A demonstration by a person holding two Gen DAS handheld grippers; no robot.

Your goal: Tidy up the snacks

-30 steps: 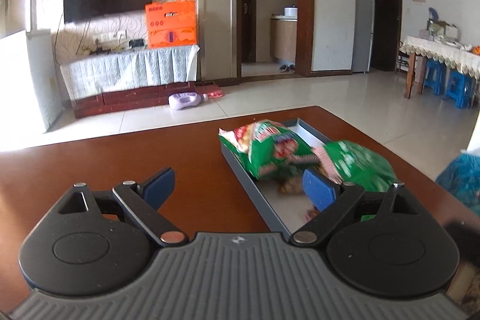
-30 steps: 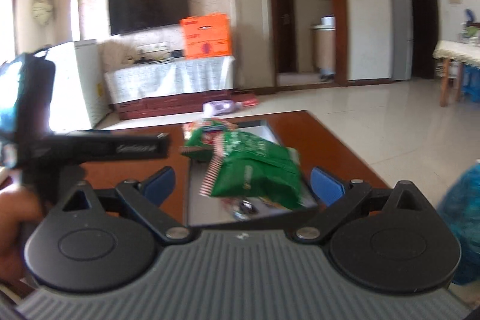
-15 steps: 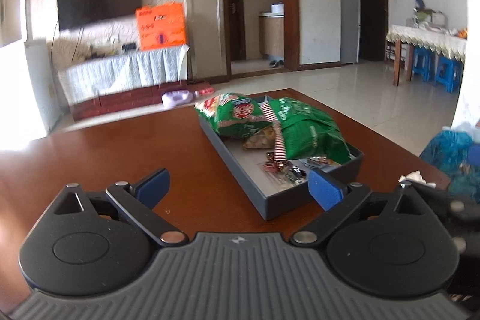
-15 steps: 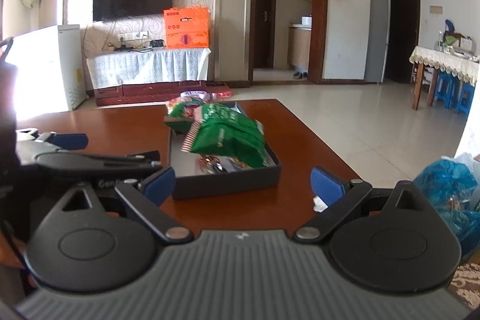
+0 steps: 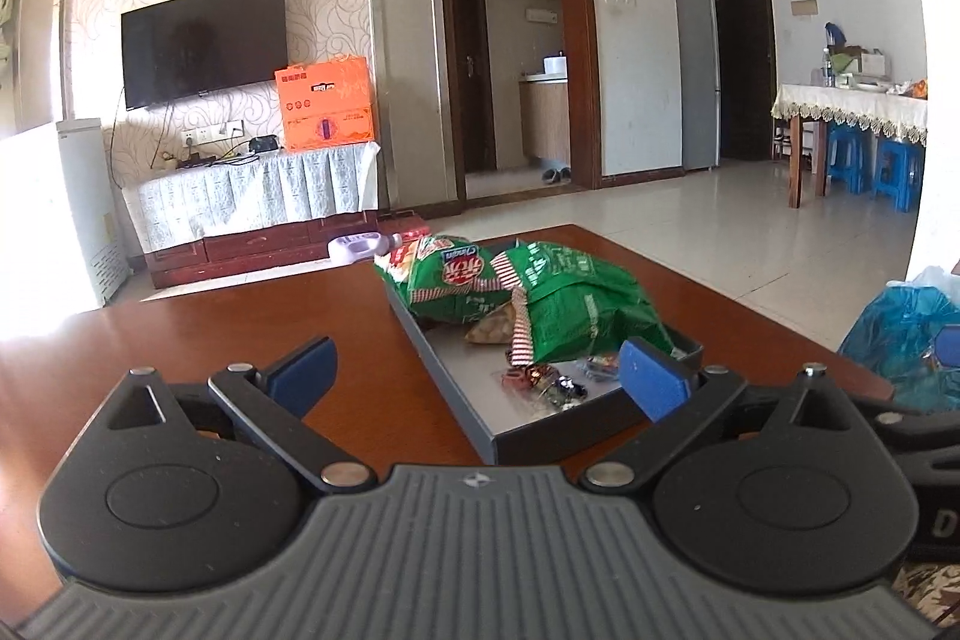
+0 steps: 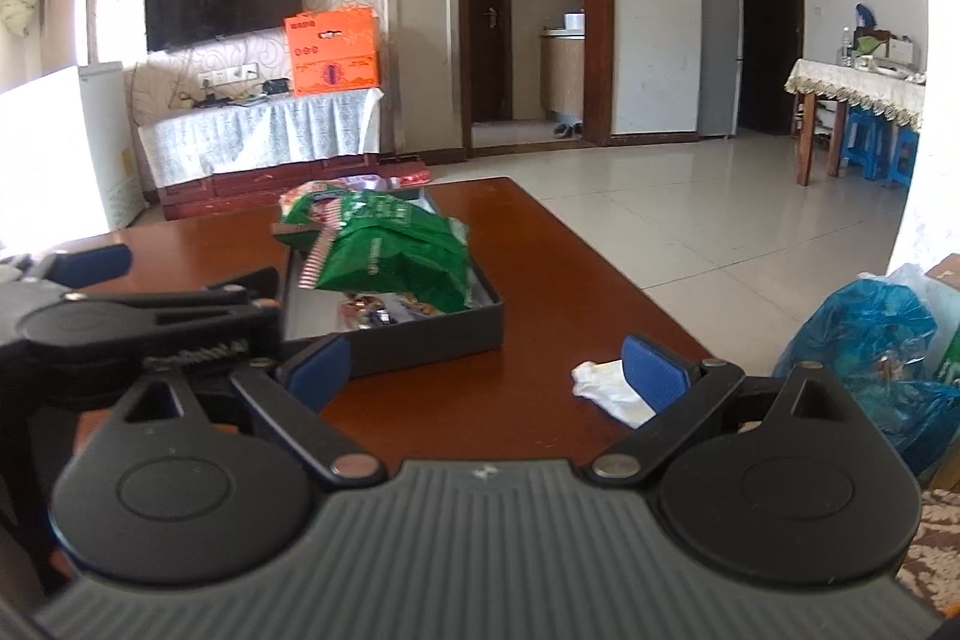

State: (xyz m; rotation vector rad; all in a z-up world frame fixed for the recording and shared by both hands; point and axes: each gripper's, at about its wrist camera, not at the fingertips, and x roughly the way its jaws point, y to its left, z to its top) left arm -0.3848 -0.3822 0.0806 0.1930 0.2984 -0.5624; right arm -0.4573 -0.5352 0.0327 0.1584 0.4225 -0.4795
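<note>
Crinkly green snack bags (image 5: 558, 304), two of them, lie piled in the single grey tray (image 5: 456, 400) on the wooden table (image 5: 180, 340), with a few small wrapped candies (image 5: 540, 379). Likely light, soft and slippery; pinch a sealed edge. Left gripper (image 5: 474, 370) and right gripper (image 6: 486, 370) gape empty.
</note>
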